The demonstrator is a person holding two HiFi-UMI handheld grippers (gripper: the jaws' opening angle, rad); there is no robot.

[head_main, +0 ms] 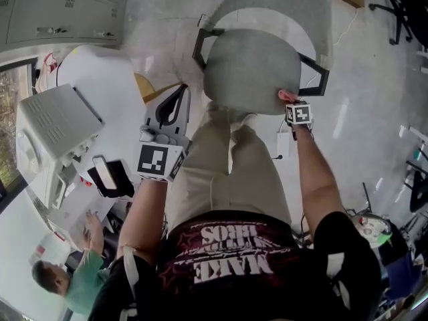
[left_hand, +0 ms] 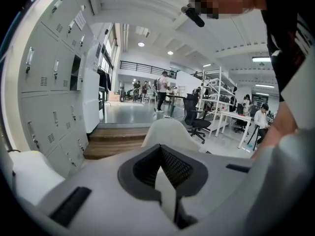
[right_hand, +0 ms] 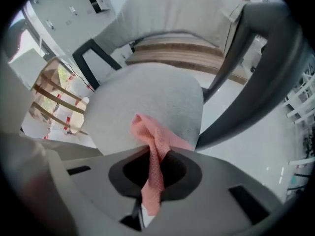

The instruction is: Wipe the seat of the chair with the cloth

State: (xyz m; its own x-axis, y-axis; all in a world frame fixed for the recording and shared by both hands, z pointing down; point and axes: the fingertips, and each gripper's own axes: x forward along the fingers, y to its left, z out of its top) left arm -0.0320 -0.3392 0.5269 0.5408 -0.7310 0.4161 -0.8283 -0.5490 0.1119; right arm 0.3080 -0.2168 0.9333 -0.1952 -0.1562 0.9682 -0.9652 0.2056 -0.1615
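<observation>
The chair has a round grey seat [head_main: 251, 72], a pale backrest [head_main: 281, 5] and black armrests [head_main: 314, 72]. My right gripper [head_main: 292, 102] is at the seat's near right edge, shut on a pink cloth [head_main: 287, 97]. In the right gripper view the cloth [right_hand: 152, 146] runs out of the right gripper [right_hand: 147, 195] and its bunched end lies on the seat [right_hand: 147, 102]. My left gripper [head_main: 175, 99] hangs left of the chair, off the seat. In its own view the left gripper [left_hand: 166, 191] has its jaws together and nothing in them, with the backrest [left_hand: 170, 132] beyond.
My beige-trousered leg [head_main: 221, 166] stands right against the seat's front edge. A white table with a machine [head_main: 60, 132] is on the left, and a seated person [head_main: 73, 279] at the lower left. Lockers [head_main: 60, 12] line the far left. A black office chair [head_main: 394, 5] stands at the upper right.
</observation>
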